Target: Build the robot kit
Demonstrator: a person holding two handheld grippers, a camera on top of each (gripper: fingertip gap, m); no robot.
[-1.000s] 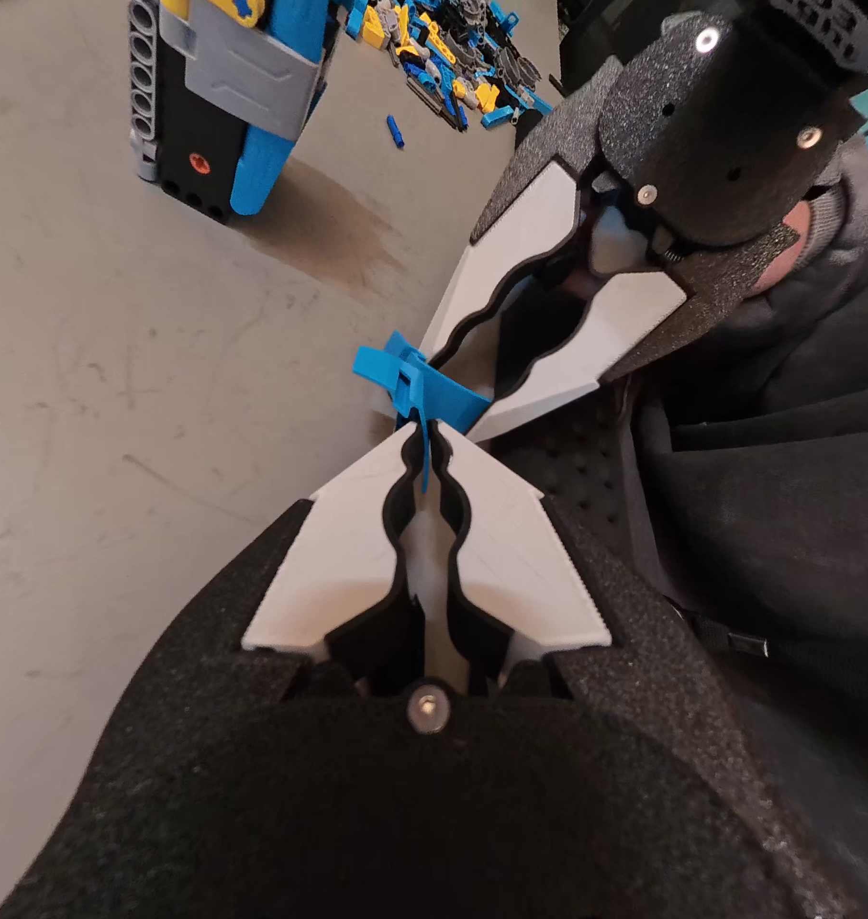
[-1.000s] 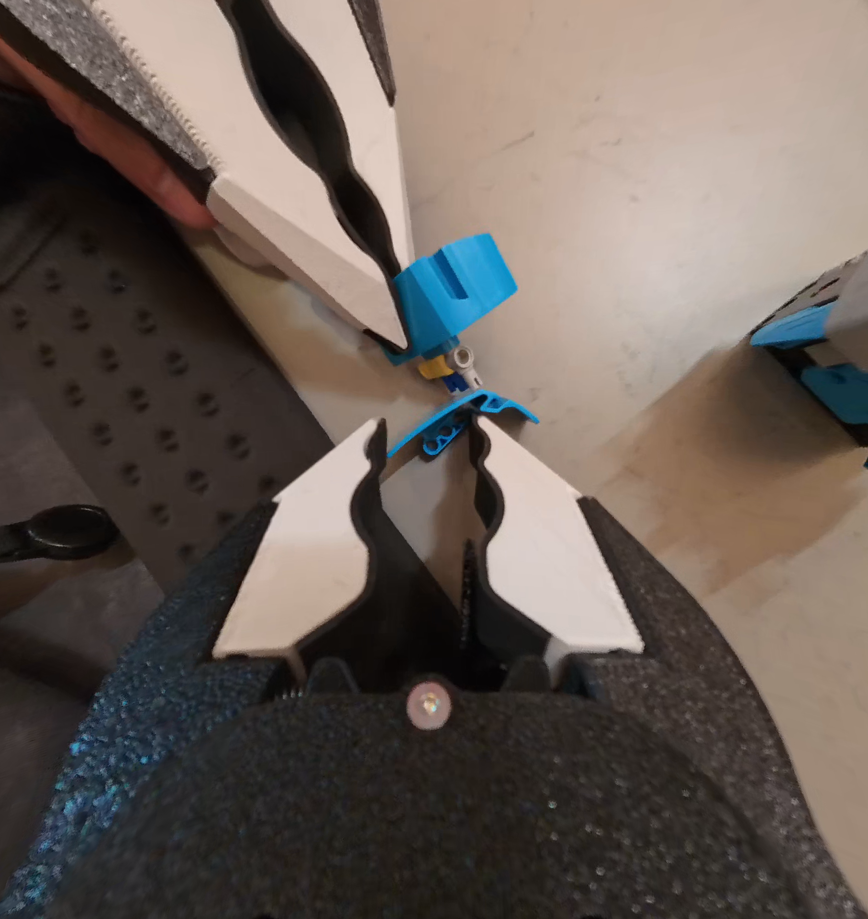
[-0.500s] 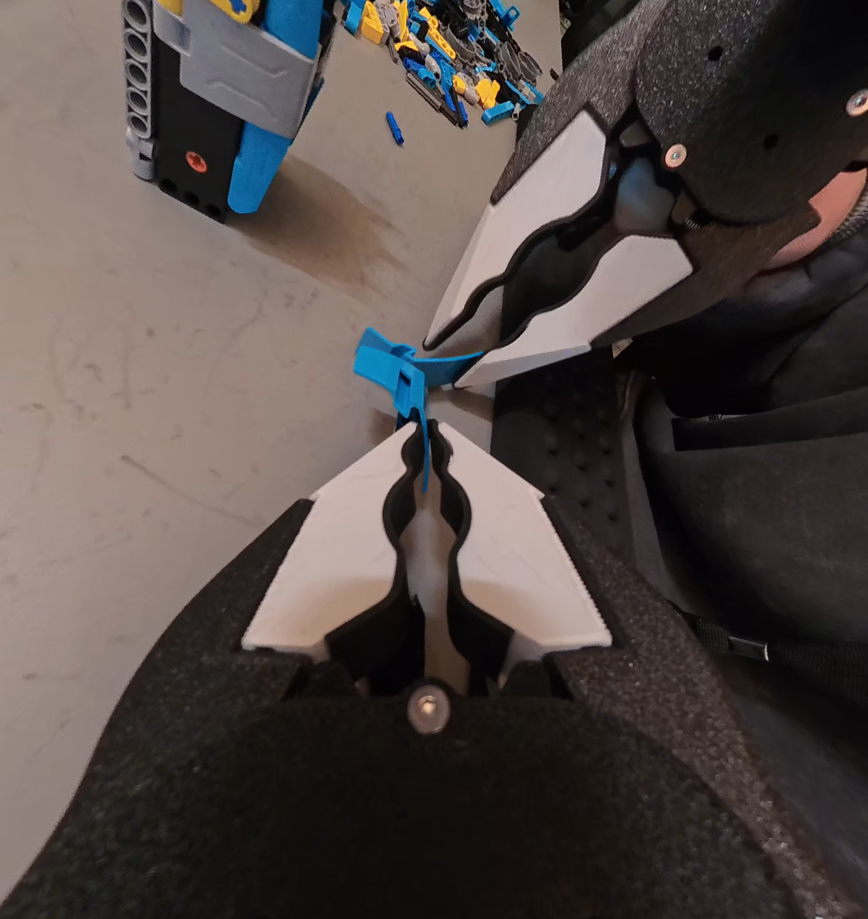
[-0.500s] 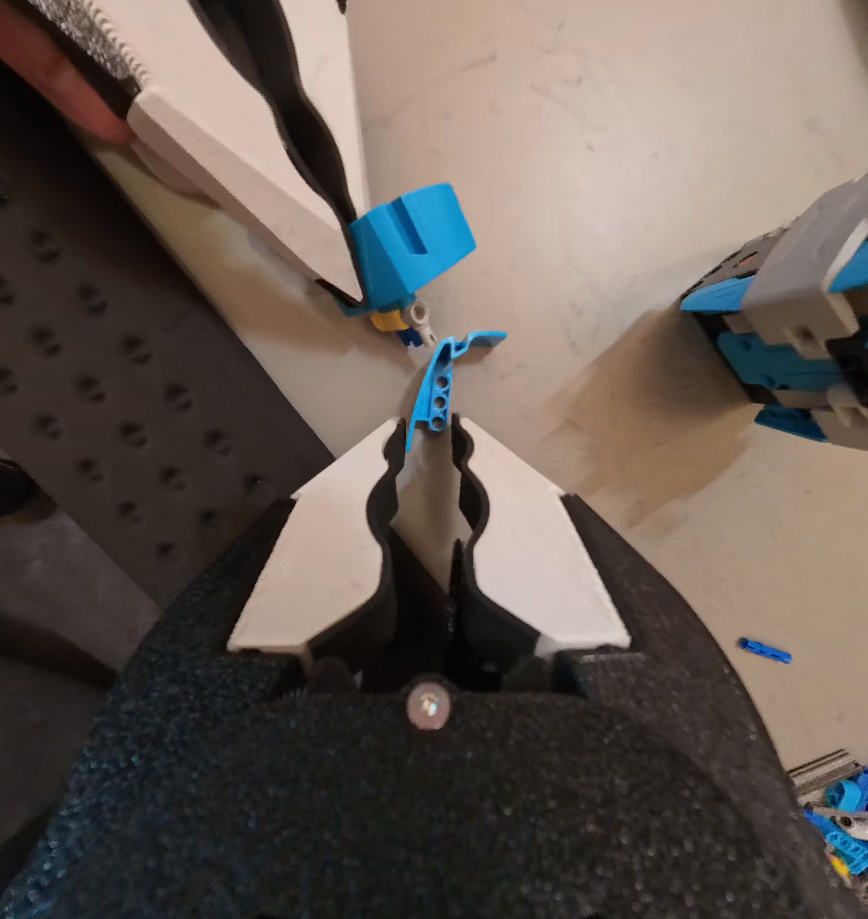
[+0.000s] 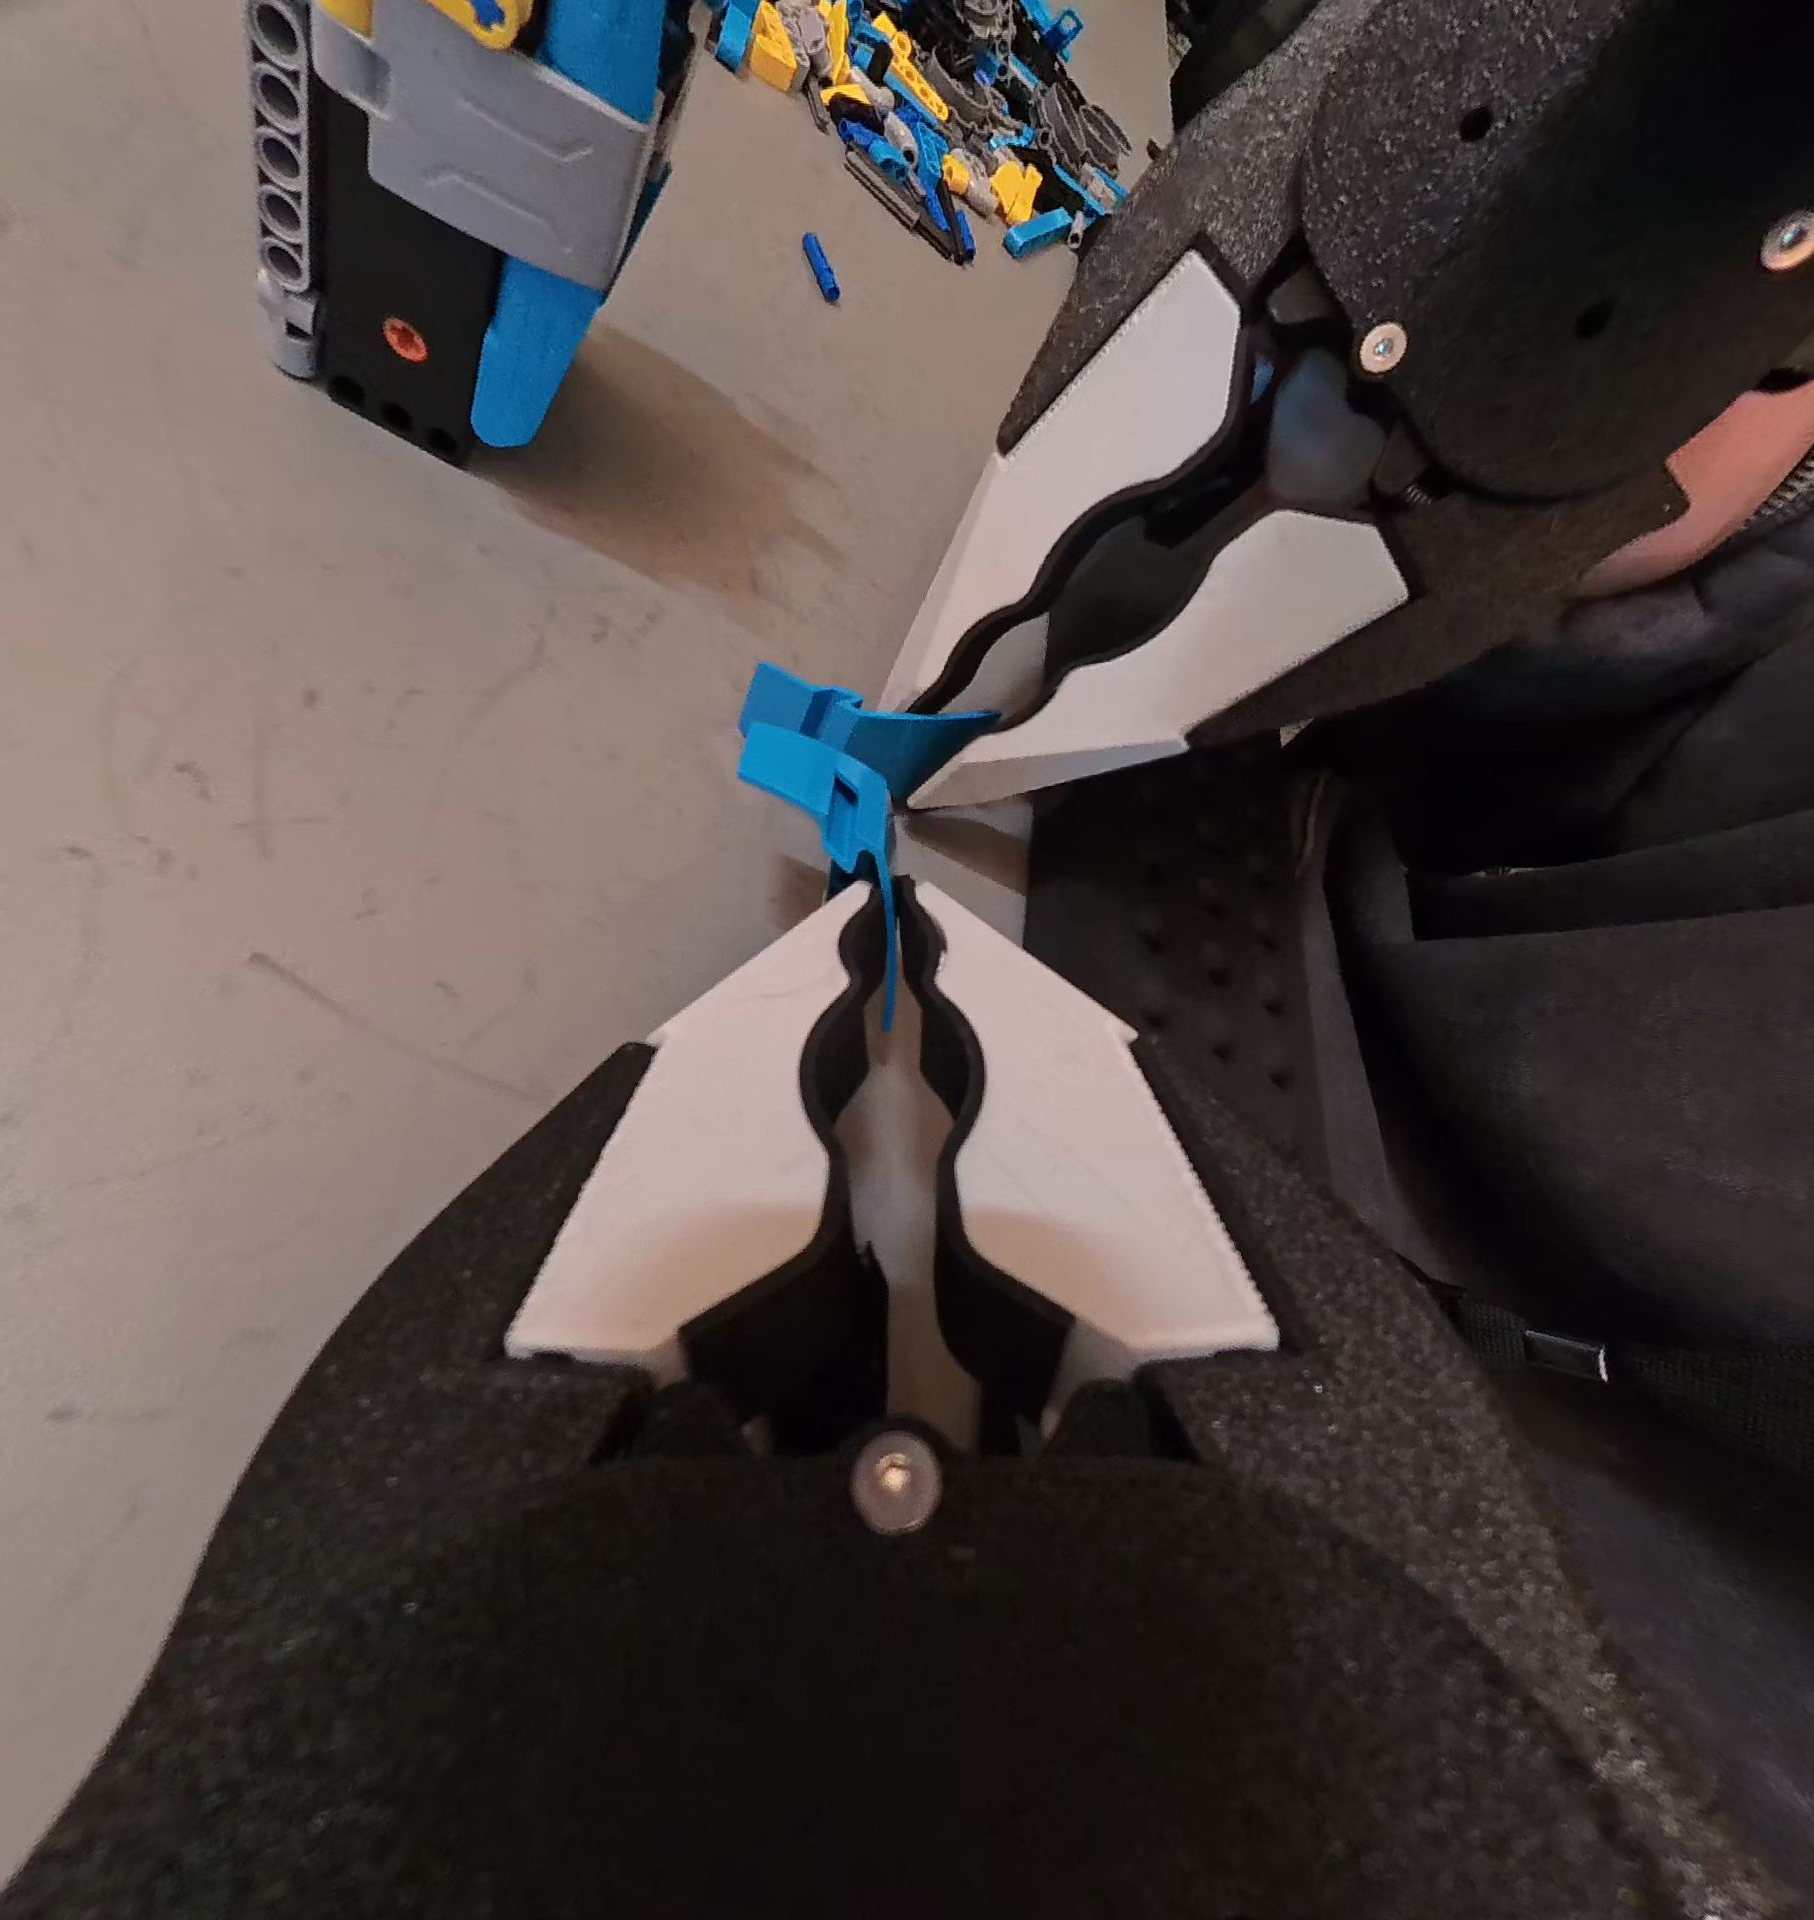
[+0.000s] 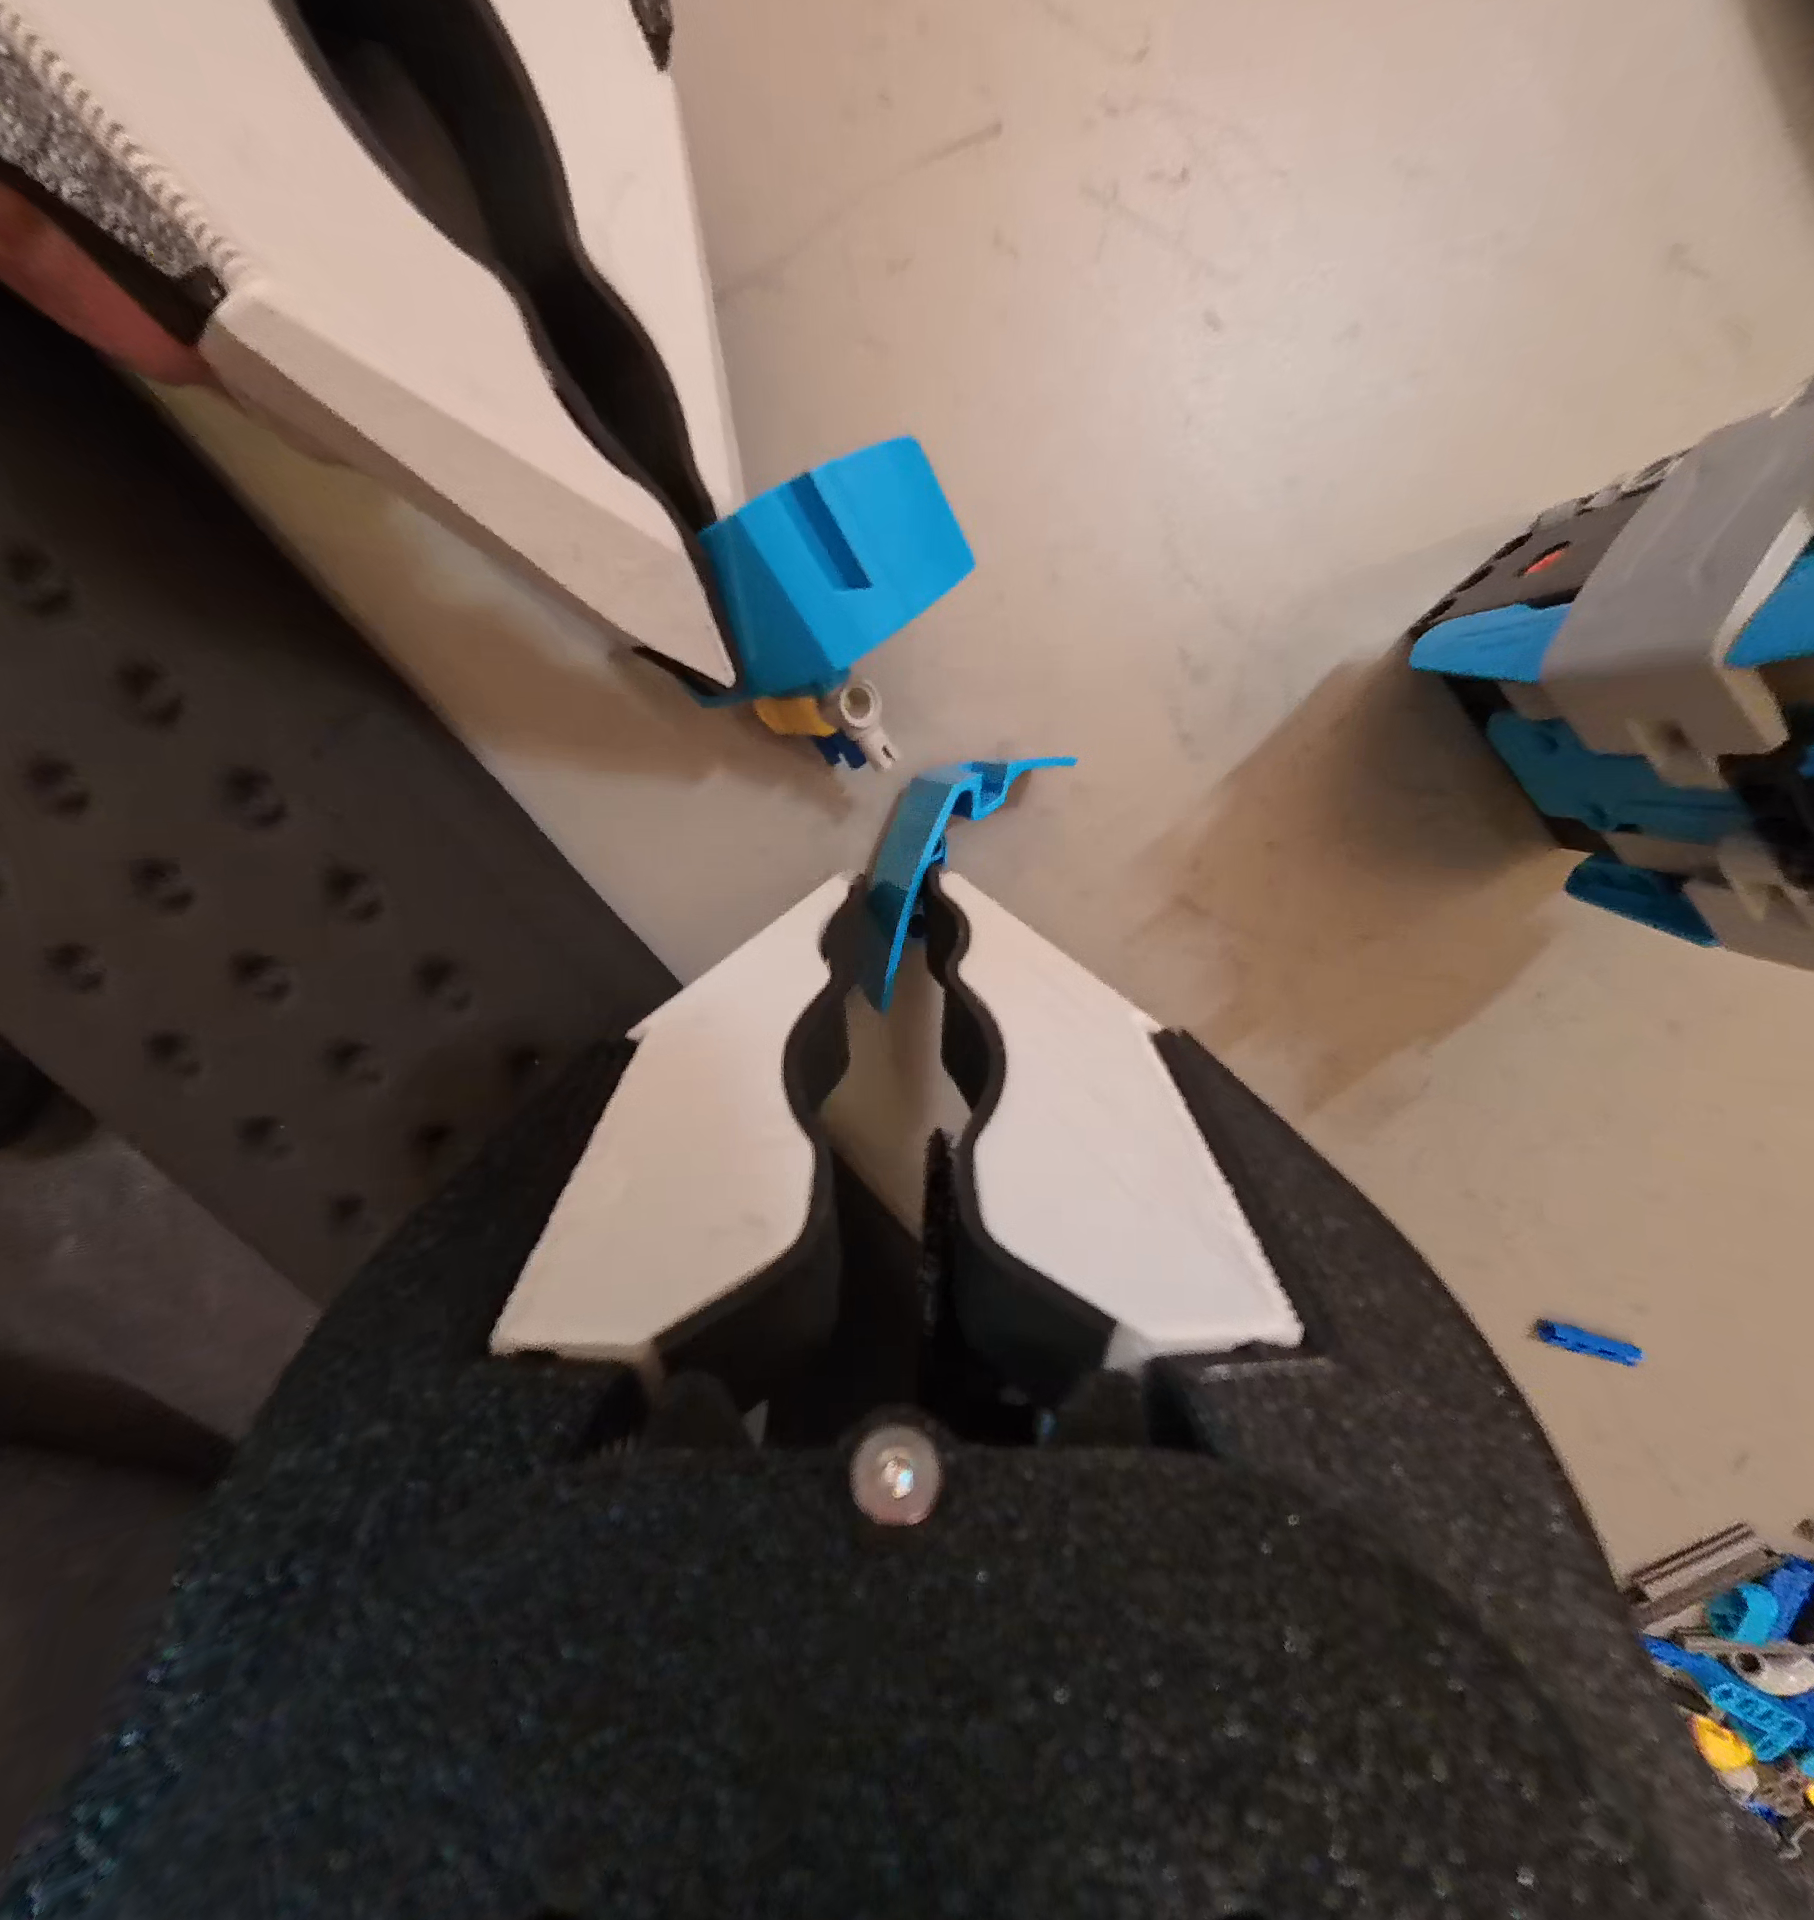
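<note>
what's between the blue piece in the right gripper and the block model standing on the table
Nothing: in the right wrist view only bare beige table, with the model's shadow, separates the curved blue panel in the right gripper from the blue and grey block model.

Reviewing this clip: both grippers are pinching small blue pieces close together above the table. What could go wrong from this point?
1. The right gripper pinches the curved blue panel only by its end at the fingertips; pressure could make it pivot or slip out.
2. The left gripper also grips the blue block assembly by a thin edge, so its small grey connector may misalign with the panel.
3. The fingertips are very close and could collide.
</note>
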